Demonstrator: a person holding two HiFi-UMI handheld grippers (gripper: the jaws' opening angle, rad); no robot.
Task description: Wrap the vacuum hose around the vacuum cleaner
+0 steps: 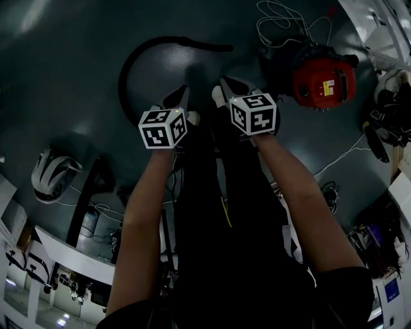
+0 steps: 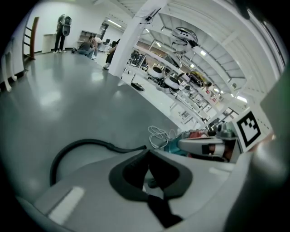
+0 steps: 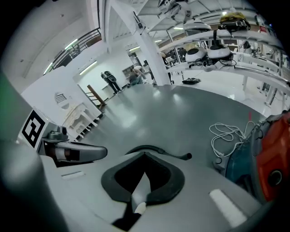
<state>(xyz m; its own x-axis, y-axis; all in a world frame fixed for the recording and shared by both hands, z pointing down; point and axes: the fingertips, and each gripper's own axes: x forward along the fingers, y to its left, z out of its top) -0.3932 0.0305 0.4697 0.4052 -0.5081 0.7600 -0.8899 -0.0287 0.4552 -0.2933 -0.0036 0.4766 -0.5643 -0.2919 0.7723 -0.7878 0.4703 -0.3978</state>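
A red and dark vacuum cleaner [image 1: 321, 77] stands on the grey floor at the upper right, its red side [image 3: 272, 158] at the right edge of the right gripper view. Its black hose [image 1: 138, 61] lies in a curve on the floor ahead of both grippers, with the nozzle end [image 1: 218, 46] pointing right; the hose [image 2: 77, 147] also shows in the left gripper view and the hose [image 3: 154, 150] in the right gripper view. My left gripper [image 1: 183, 96] and right gripper [image 1: 221, 87] hang side by side above the floor, both shut and holding nothing, short of the hose.
A white power cord [image 1: 282, 19] lies coiled on the floor beyond the vacuum cleaner. A white helmet-like object [image 1: 51, 173] sits at the left. Benches with equipment [image 1: 385, 128] line the right side. People stand far off across the hall [image 2: 63, 27].
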